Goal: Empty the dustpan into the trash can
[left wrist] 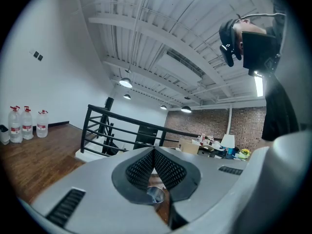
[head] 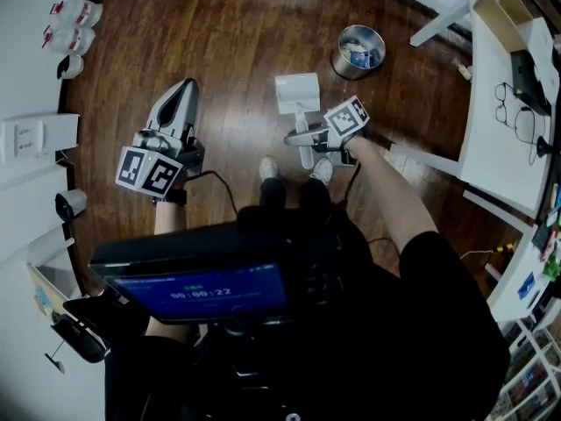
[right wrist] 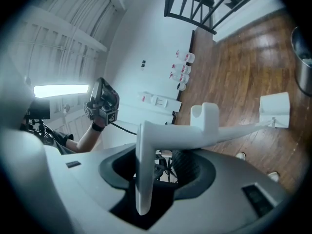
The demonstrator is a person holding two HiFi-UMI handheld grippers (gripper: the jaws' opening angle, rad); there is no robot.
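The white dustpan (head: 297,92) stands on the wooden floor, its long handle (head: 304,139) rising toward me. In the right gripper view the pan (right wrist: 275,110) rests on the floor and the handle's bent end (right wrist: 144,169) sits between the jaws. My right gripper (head: 294,137) (right wrist: 158,172) is open, with a gap showing beside the handle. The metal trash can (head: 359,51) (right wrist: 305,57), with some scraps inside, stands just beyond the pan to the right. My left gripper (head: 185,88) (left wrist: 154,154) is shut and empty, held level off to the left, away from both.
Several water jugs (head: 81,13) line the white wall at far left. A white desk (head: 501,125) with glasses and cables stands at the right. My shoes (head: 270,168) are just behind the dustpan handle. A black railing (left wrist: 112,130) shows in the left gripper view.
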